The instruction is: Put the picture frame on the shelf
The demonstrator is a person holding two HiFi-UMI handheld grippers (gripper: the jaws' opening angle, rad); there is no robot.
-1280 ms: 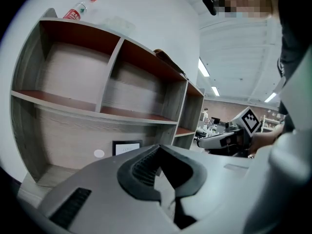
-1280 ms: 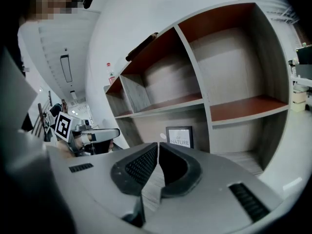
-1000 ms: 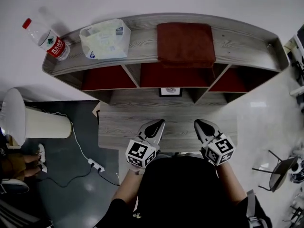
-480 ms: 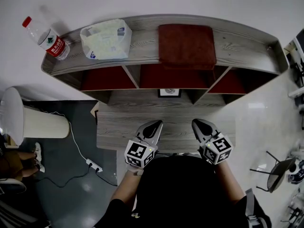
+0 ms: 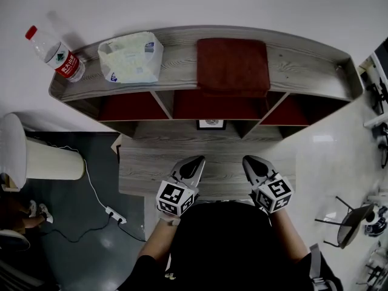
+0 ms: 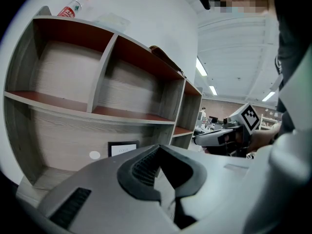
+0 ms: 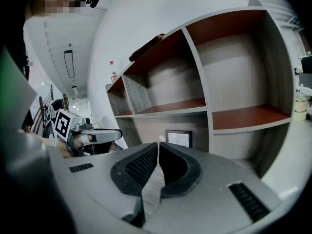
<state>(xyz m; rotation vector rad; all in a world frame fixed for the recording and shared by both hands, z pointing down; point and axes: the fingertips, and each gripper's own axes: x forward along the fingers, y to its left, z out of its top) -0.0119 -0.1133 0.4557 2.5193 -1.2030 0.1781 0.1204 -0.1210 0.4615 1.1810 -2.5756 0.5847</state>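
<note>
**Two closed, empty grippers held in front of a shelf unit where a small picture frame stands**

Seen from the head view, a person stands facing a grey wood-grain shelf [image 5: 303, 62] with red-brown boards inside its compartments. The left gripper [image 5: 199, 159] and the right gripper [image 5: 245, 159] sit side by side close to the person's body, above the front edge of the lowest board. Each gripper view shows its jaws pressed together with nothing between them. Both point toward the shelf and a little downward, well short of it. This looks like a resting pose rather than a reach.

The picture frame [image 5: 211, 124] is small and black-edged. It stands upright on the lowest board against the back panel, below the middle compartment, facing outward as if on display. It is already on the shelf unit, so the task looks either finished or aimed at a higher board; which one cannot be told.

On top of the shelf, from left to right, are a plastic bottle [image 5: 53, 52] lying on its side, a soft pale packet [image 5: 130, 56] and a folded dark red cloth [image 5: 233, 65].

Little of the writing can be read. The frame's white card carries a short word that may be "LOVE", but it is too small to be sure. The bottle has a red cap and a red label with white print, which is illegible. The packet has blue print, also illegible. Each gripper carries a cube with black-and-white square markers [image 5: 174, 196].
</note>
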